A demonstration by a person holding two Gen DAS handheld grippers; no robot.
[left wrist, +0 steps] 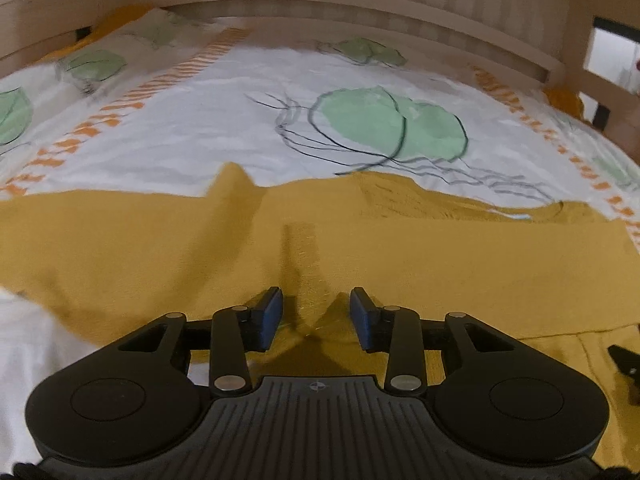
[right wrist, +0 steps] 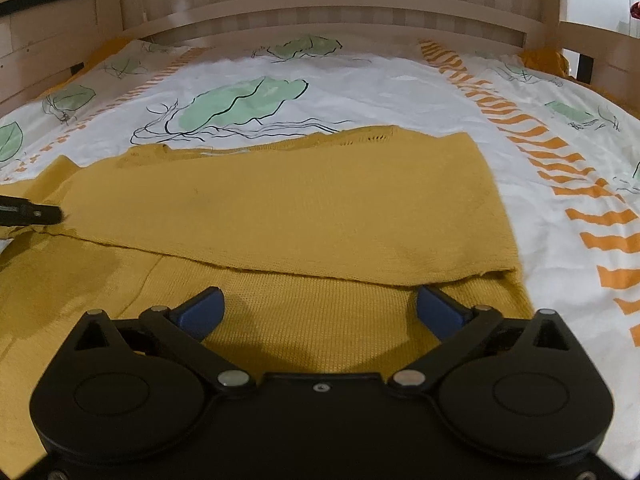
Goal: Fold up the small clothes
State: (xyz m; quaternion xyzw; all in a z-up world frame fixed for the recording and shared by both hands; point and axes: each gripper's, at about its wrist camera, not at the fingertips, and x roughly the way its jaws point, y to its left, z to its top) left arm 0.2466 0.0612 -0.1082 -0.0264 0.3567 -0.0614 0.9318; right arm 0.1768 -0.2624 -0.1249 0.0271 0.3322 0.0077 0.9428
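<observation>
Left gripper (left wrist: 316, 314) jaws parted, right gripper (right wrist: 318, 312) jaws spread wide; neither grasps the mustard garment (right wrist: 280, 200), lying folded on the bedsheet (right wrist: 400, 88) toward 12 o'clock. Next grasp: judged best at a flat edge, avoiding the pinched ridge.

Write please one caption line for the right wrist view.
Open right gripper above a folded mustard garment on a leaf-print bedsheet.

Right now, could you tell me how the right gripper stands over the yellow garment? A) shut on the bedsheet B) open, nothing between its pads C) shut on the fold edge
B: the right gripper is spread wide above the garment, its pads clear of it.
</observation>
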